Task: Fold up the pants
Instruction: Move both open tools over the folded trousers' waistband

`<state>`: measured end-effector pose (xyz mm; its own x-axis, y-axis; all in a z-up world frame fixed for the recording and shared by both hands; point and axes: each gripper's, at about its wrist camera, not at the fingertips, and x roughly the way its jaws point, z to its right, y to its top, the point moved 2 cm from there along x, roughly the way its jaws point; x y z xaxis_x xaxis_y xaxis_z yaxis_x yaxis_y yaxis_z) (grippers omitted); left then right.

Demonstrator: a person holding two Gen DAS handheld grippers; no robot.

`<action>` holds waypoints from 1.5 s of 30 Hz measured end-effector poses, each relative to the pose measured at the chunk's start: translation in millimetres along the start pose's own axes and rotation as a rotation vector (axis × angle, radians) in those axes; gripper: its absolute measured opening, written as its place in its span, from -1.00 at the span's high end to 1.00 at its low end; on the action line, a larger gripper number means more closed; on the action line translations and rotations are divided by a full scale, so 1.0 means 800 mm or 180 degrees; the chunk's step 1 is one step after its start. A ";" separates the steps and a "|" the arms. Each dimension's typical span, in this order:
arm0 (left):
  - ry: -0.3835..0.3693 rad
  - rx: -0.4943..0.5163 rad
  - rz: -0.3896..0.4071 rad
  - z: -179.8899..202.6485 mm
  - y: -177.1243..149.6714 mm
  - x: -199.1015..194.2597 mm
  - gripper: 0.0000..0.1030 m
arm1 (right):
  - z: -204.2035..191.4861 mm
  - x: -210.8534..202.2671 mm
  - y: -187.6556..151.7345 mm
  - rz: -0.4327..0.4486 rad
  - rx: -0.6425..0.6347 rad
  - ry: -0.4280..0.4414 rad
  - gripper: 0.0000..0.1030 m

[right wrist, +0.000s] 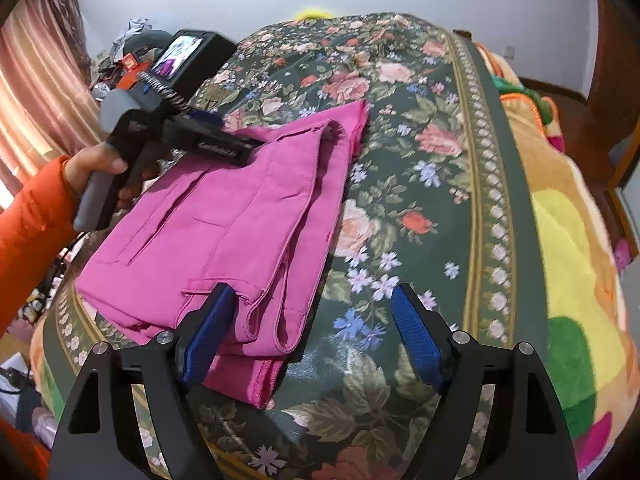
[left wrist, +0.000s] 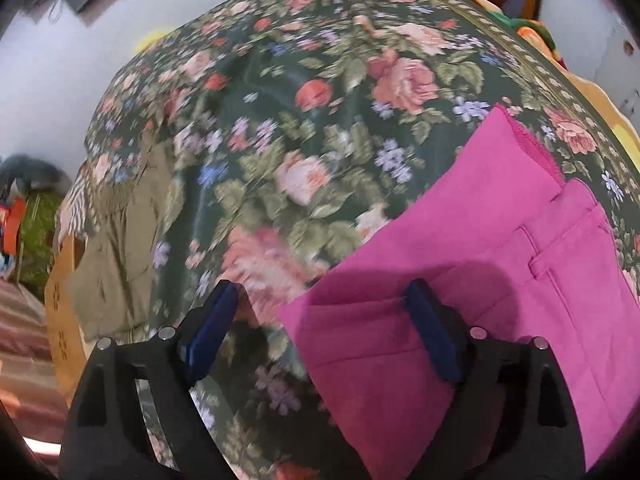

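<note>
Pink pants (right wrist: 224, 224) lie folded in a stack on the floral bedspread (right wrist: 420, 184). In the left wrist view the pants (left wrist: 460, 248) fill the lower right. My left gripper (left wrist: 320, 292) is open and empty, just above the folded edge, its right finger over the pink cloth. It also shows in the right wrist view (right wrist: 224, 136), held by a hand in an orange sleeve over the far side of the stack. My right gripper (right wrist: 312, 296) is open and empty, at the near corner of the stack, its left finger over the cloth.
An olive green garment (left wrist: 120, 240) lies at the bed's left edge. A colourful blanket (right wrist: 568, 240) lies along the bed's right side. Pink curtains (right wrist: 36, 100) and clutter (right wrist: 128, 64) stand at the left. A white wall is behind the bed.
</note>
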<state>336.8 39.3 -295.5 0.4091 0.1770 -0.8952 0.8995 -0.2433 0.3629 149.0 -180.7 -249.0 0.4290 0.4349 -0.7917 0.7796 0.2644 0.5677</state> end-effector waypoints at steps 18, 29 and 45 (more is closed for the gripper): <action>-0.0352 -0.1047 -0.0055 -0.066 -0.159 -0.088 -0.71 | -0.040 -0.033 0.003 0.0125 -0.0030 -0.0028 -0.53; -0.0671 -0.1165 0.0071 -0.036 -0.195 -0.119 -0.70 | -0.020 0.001 -0.020 -0.0144 0.0127 0.0020 -0.50; -0.0564 -0.1316 0.0171 -0.078 -0.248 -0.123 -0.70 | -0.016 -0.011 -0.025 -0.0030 -0.0008 -0.0180 -0.44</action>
<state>127.7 129.6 -263.7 0.4567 -0.0001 -0.8896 0.8782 0.1601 0.4508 123.9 -179.0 -250.8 0.4469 0.3831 -0.8084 0.7826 0.2703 0.5608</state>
